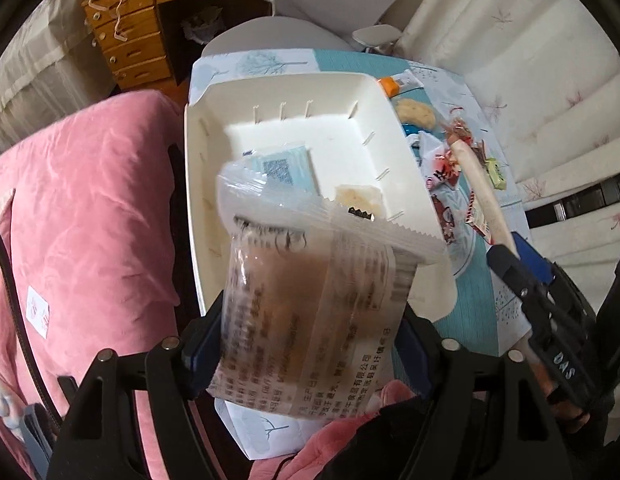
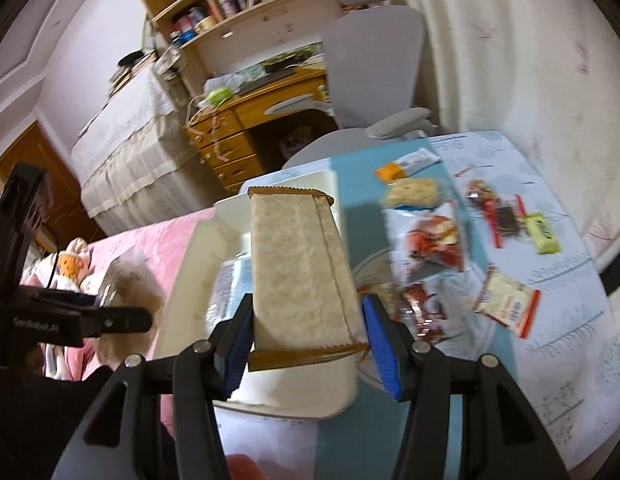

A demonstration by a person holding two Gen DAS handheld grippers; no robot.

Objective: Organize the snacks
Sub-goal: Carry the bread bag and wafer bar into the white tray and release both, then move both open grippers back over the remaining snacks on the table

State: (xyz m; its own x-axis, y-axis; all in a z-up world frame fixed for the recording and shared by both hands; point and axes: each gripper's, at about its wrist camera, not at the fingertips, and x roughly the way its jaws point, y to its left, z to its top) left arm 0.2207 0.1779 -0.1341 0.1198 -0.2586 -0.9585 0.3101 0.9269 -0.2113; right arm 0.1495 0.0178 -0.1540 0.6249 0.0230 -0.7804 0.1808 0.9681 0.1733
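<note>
- Sorting is partly done, by my judgement: the white rectangular slotted tray (image 1: 293,92) already holds a pale blue flat packet with a printed code (image 1: 283,168) and a small clear-wrapped pale cake (image 1: 358,196), with most of its floor bare.
- The left gripper (image 1: 310,344) holds a clear printed wrapper with a brown snack inside (image 1: 310,280), clamped at its lower part and hanging over the tray's near edge.
- The right gripper (image 2: 305,328) holds a long beige packet with brown crimped ends (image 2: 297,256), pinched near its lower end, over the tray's right side.
- Still outside the tray on the bench (image 2: 550,360): an orange-and-white bar wrapper (image 2: 406,164), a clear-wrapped pale oat square (image 2: 412,192), a white bag with red print (image 2: 430,236), a small green sweet (image 2: 544,234), a red-and-dark wrapped strip (image 2: 498,212), and a cream sachet with red edge (image 2: 508,304).
- So two items look about to go in, and roughly half a dozen remain.
- The bench wears a blue-and-white cloth with tree drawings.
- Around it: a pink quilted bed (image 1: 89,208) to the left, a grey office chair (image 2: 374,60) beyond, a wooden desk with drawers (image 2: 237,140) and bookshelves, and pale floral curtains on the right.
</note>
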